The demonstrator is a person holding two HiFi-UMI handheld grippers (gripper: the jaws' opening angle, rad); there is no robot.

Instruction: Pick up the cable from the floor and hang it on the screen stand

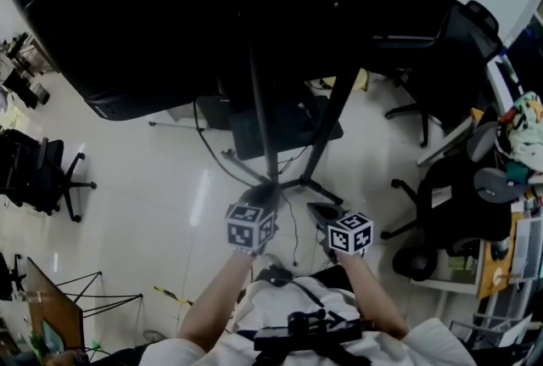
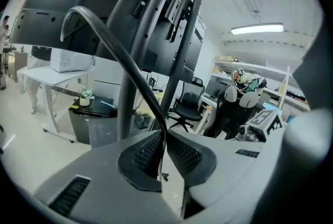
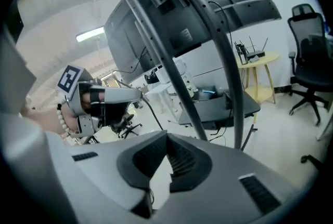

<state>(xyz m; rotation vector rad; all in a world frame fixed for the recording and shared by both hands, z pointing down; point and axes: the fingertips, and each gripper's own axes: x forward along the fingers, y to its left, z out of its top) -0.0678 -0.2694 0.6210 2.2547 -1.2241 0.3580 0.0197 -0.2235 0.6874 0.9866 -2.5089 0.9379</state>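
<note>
Black cable (image 2: 130, 69) is pinched between the fingers of the left gripper (image 2: 164, 141), which are closed on it until they almost touch. From that grip it rises in the air and arches over to the left. Just beside it, the right gripper (image 3: 166, 137) has its fingers closed tip to tip with nothing between them. Both grippers are held side by side in front of the person, pointing at the screen stand (image 3: 162, 62), whose slanted poles rise close ahead. Whether the cable touches a pole I cannot tell. Above the poles hangs the big dark screen (image 1: 212, 8). Farther off, an office chair (image 1: 42, 173) stands on the pale floor (image 1: 153, 186).
</note>
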